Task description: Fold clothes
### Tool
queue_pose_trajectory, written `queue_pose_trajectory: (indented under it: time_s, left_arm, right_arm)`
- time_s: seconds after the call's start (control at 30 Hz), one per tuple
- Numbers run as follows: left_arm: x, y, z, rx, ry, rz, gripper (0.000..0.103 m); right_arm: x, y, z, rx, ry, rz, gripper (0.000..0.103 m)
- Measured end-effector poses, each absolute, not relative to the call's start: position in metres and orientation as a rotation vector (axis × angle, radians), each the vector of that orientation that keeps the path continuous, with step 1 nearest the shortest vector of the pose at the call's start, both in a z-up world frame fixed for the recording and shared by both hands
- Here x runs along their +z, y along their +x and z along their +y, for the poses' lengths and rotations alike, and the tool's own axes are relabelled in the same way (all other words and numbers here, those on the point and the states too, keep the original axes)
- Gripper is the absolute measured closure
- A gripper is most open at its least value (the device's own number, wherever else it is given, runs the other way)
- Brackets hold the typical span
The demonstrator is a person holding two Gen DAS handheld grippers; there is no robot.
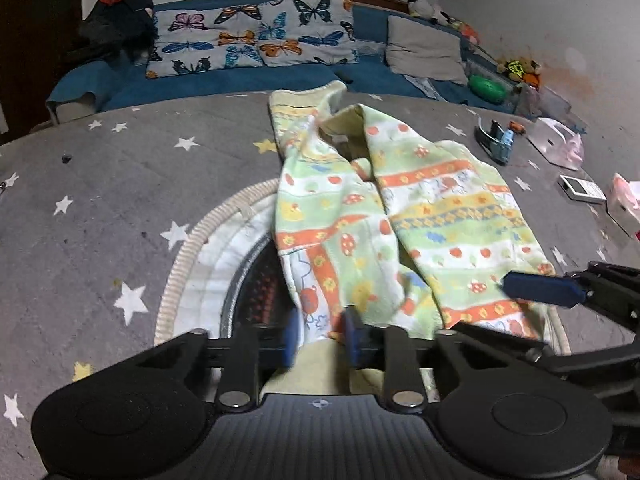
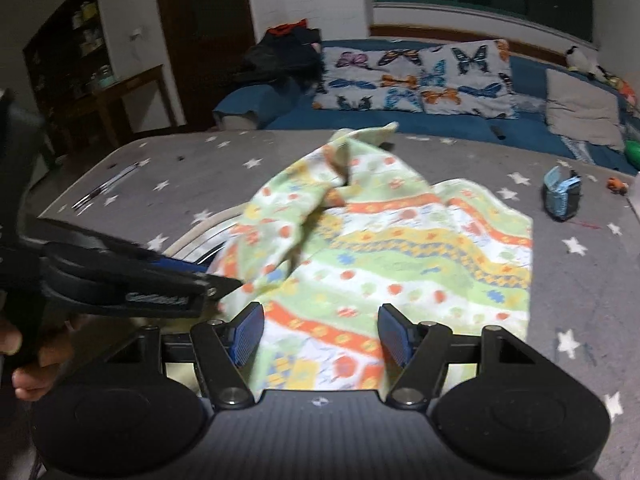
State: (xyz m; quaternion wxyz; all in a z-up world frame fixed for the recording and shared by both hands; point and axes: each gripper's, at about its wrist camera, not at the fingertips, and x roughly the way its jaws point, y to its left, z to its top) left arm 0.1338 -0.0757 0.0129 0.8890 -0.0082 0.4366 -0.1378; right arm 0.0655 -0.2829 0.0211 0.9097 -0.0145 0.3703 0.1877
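Observation:
A patterned garment (image 1: 400, 216) in green, yellow and orange stripes lies crumpled on a grey star-print surface (image 1: 120, 200). It also shows in the right wrist view (image 2: 400, 248). My left gripper (image 1: 320, 336) is nearly shut on the garment's near hem, with cloth between its blue pads. The left gripper also shows at the left of the right wrist view (image 2: 224, 280). My right gripper (image 2: 320, 336) is open over the garment's near edge, cloth lying between its fingers. One of its blue fingers (image 1: 540, 288) shows at the right in the left wrist view.
A round mat with a ribbed rim (image 1: 200, 248) lies under the garment. A tape dispenser (image 1: 498, 142), a white box (image 1: 582, 189) and pink packets (image 1: 560, 144) lie at the right. Butterfly pillows (image 1: 256, 36) and a grey pillow (image 1: 426, 49) sit behind.

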Motion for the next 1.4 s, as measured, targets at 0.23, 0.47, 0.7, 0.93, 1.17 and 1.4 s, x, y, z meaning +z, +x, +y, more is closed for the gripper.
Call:
queue_pose_trajectory:
  time_s: [0.23, 0.47, 0.7, 0.93, 1.17, 1.4]
  left_arm:
    - [0.018, 0.116, -0.076, -0.28, 0.009, 0.893, 0.097]
    - [0.026, 0.078, -0.063, -0.277, -0.009, 0.892, 0.1]
    - [0.027, 0.015, -0.047, -0.302, -0.01, 0.894, 0.1]
    - [0.023, -0.062, -0.03, -0.344, 0.0, 0.933, 0.1]
    - [0.043, -0.075, -0.019, -0.368, -0.006, 0.896, 0.093]
    - [0.066, -0.048, -0.012, -0.286, 0.01, 0.801, 0.08]
  right_arm:
    - [0.018, 0.047, -0.286, 0.404, -0.032, 0.785, 0.082]
    - [0.02, 0.02, -0.3, 0.402, -0.01, 0.791, 0.095]
    - [0.029, -0.036, -0.317, 0.431, -0.01, 0.777, 0.096]
    - [0.03, -0.105, -0.322, 0.513, -0.069, 0.841, 0.096]
    - [0.048, -0.131, -0.321, 0.56, -0.088, 0.838, 0.085]
    - [0.056, -0.086, -0.291, 0.563, -0.103, 0.756, 0.078]
